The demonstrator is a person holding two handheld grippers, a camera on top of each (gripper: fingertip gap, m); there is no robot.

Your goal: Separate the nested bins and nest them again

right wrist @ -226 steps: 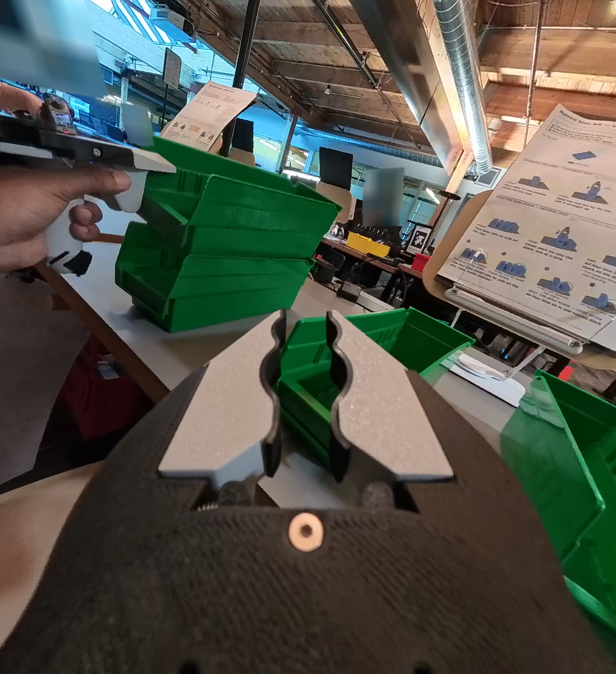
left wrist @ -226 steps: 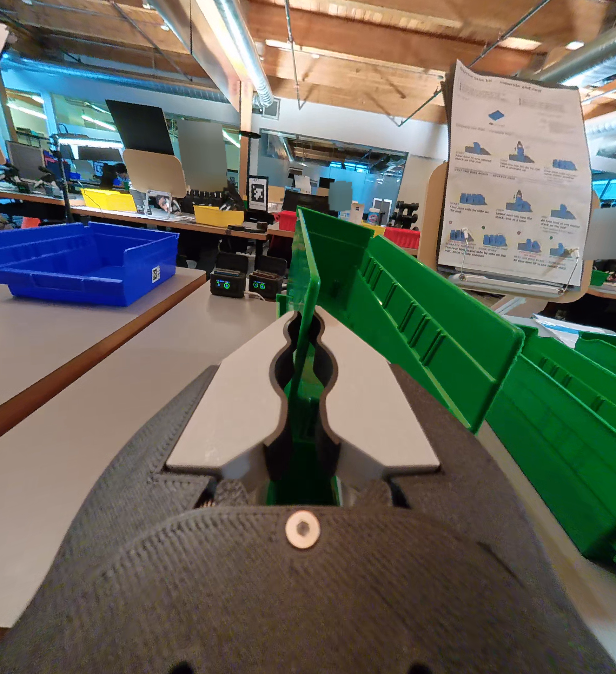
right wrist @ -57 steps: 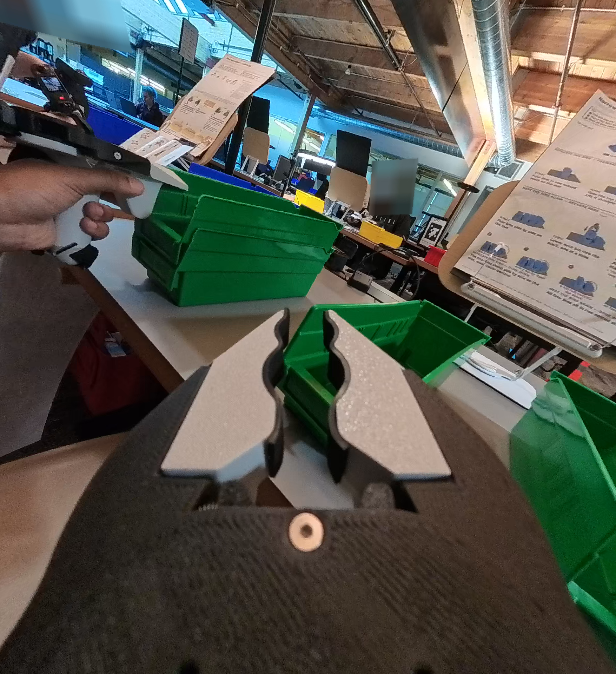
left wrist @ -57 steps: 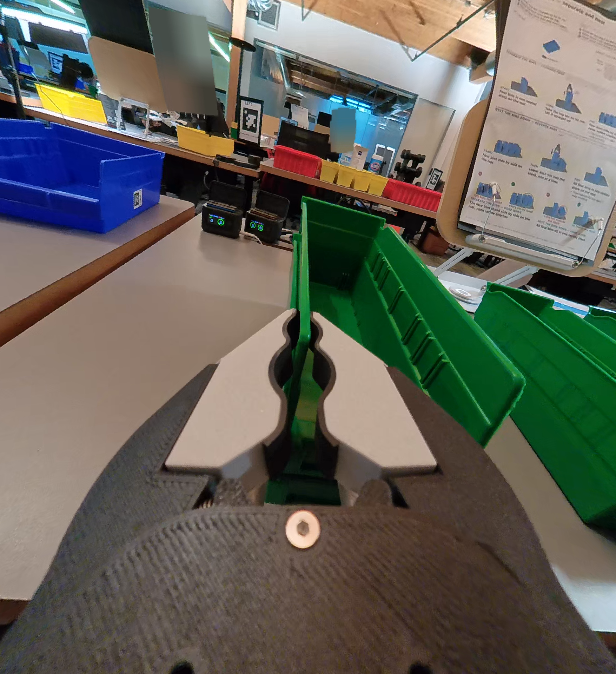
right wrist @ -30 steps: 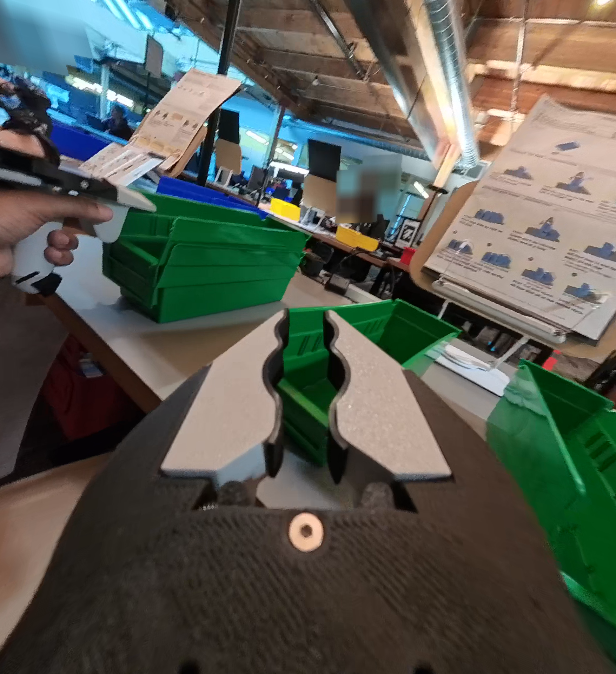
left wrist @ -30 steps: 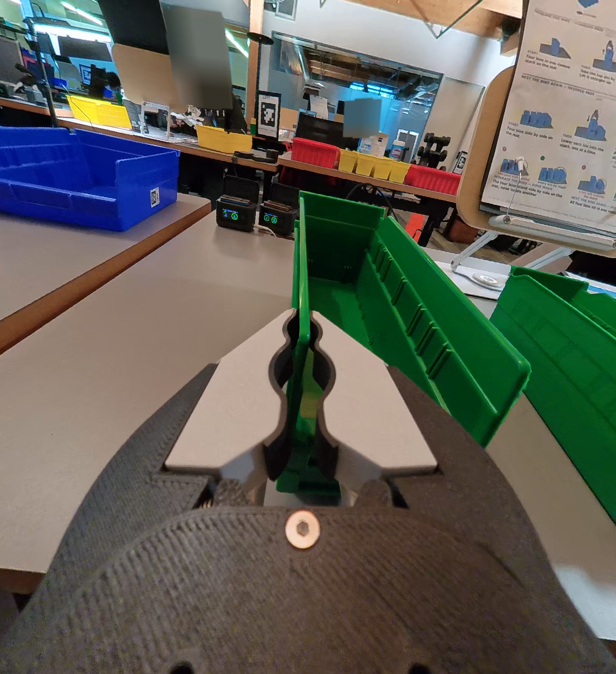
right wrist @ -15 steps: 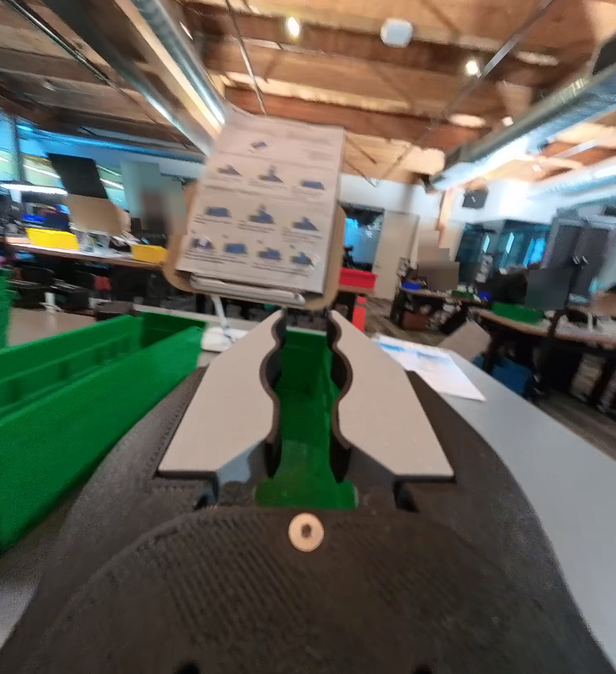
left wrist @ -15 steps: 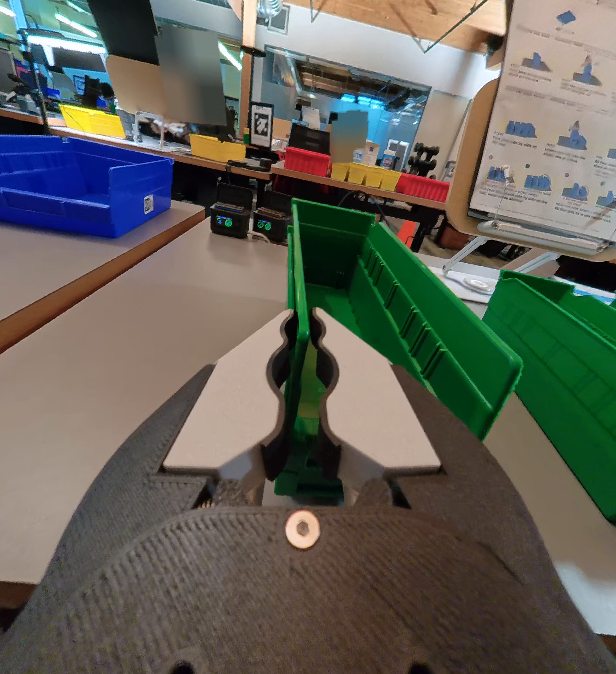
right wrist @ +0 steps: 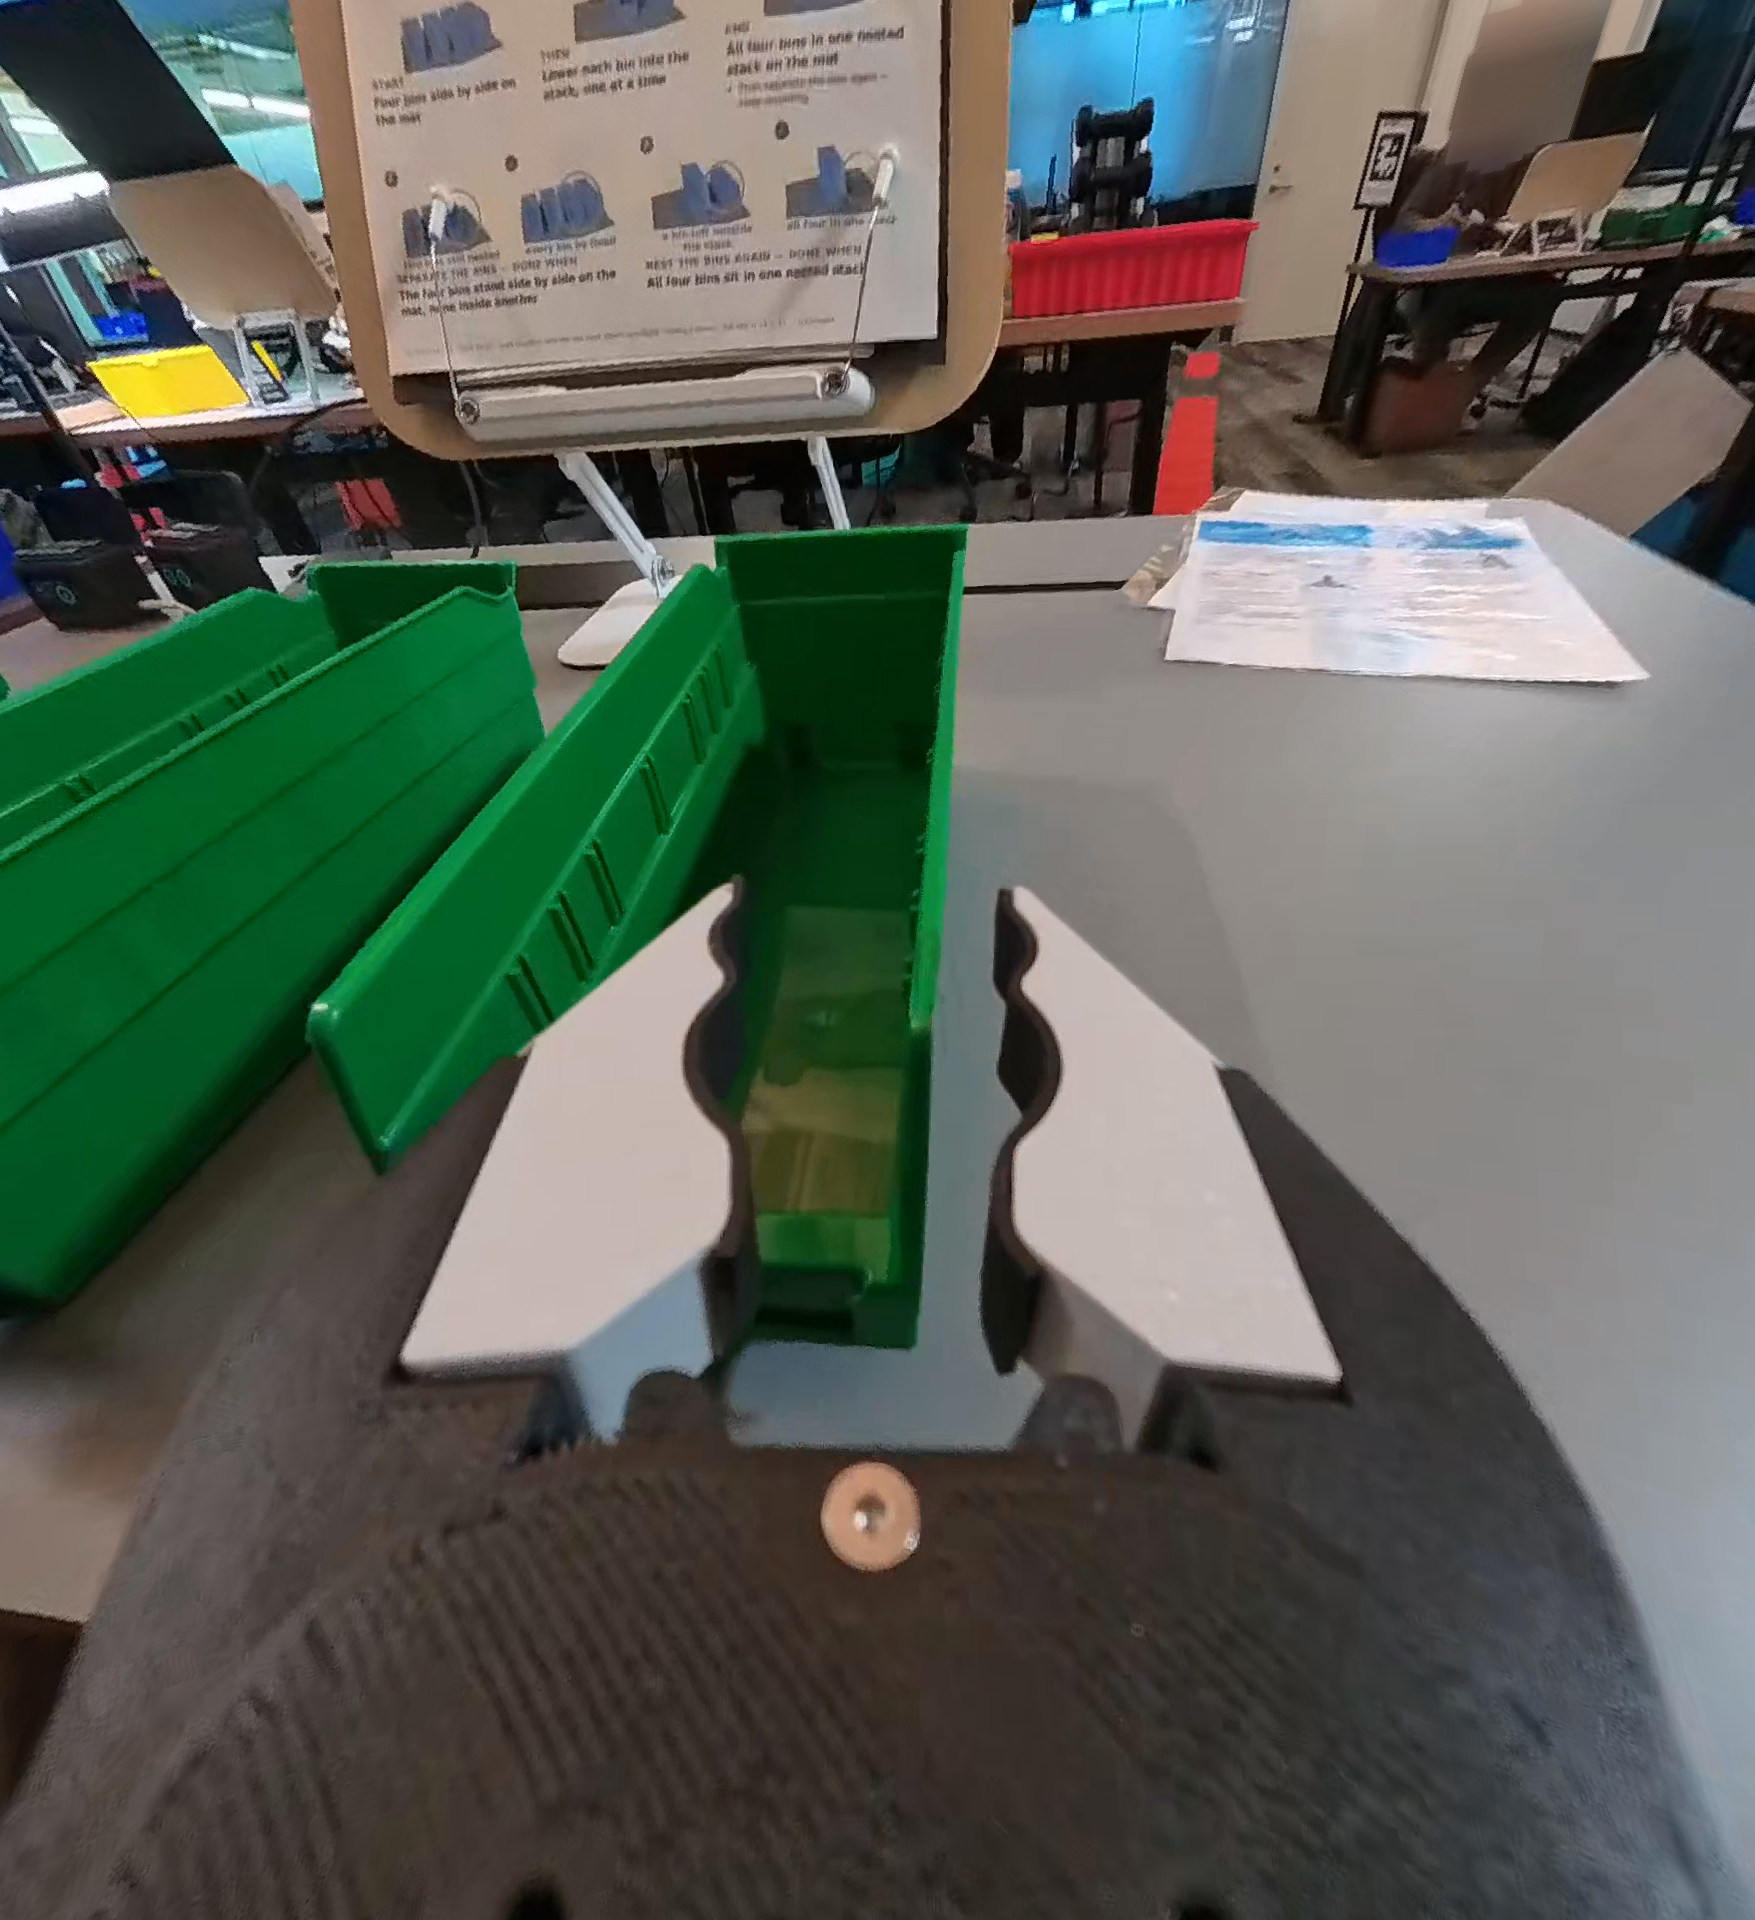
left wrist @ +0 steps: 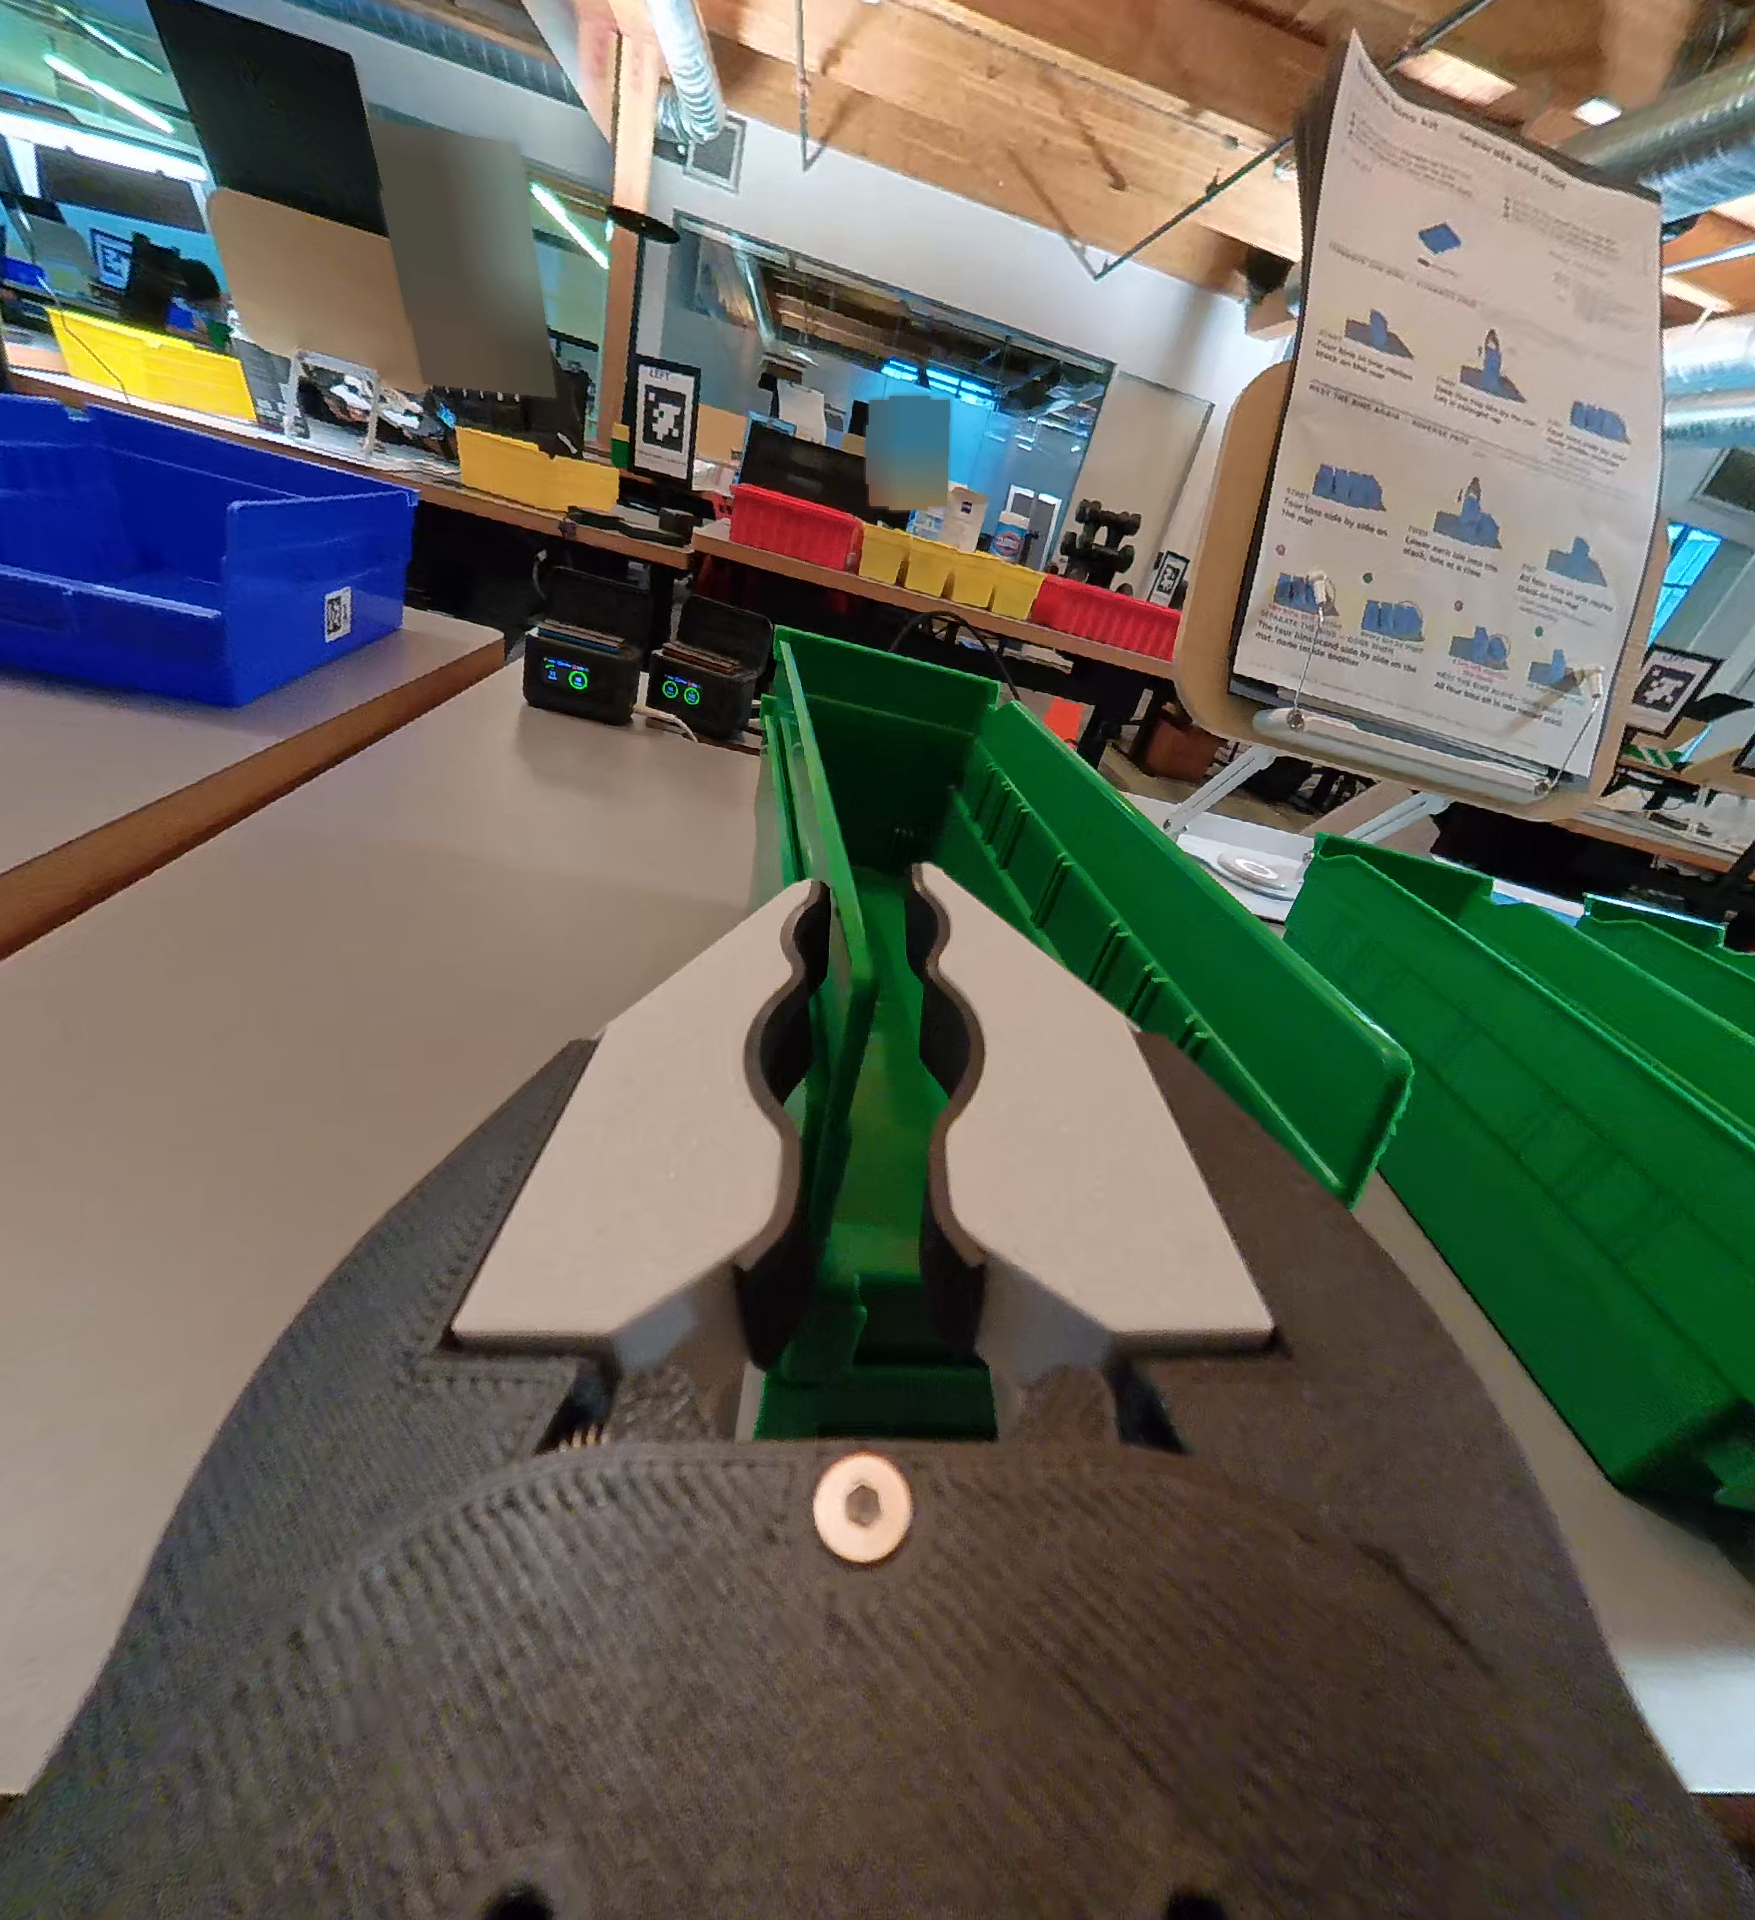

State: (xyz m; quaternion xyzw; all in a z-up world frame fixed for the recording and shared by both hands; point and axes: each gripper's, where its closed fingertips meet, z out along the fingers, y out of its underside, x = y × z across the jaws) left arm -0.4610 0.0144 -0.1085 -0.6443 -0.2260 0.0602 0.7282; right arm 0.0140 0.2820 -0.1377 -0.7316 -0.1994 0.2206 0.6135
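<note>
A long green bin (left wrist: 1091, 914) stands on the grey table (left wrist: 333, 1039). My left gripper (left wrist: 870, 881) is open a little, with the bin's left wall between its fingers, close to the left finger (left wrist: 644, 1143). Two more green bins (left wrist: 1600, 1122) lie to its right. In the right wrist view, another green bin (right wrist: 831, 748) stands in front of me. My right gripper (right wrist: 868, 891) is open wide, and that bin's right wall stands between the fingers without touching them. Two green bins (right wrist: 177, 883) lie to its left.
A blue bin (left wrist: 156, 561) sits on the adjoining table at the left. Two black charger boxes (left wrist: 634, 675) stand at the far table edge. An instruction sheet on a stand (right wrist: 644, 208) rises behind the bins. Papers (right wrist: 1372, 592) lie at the far right.
My left gripper's fingers have parted off the bin wall they were shut on. My right gripper has swung right to another bin, dropped over its right wall and opened wider.
</note>
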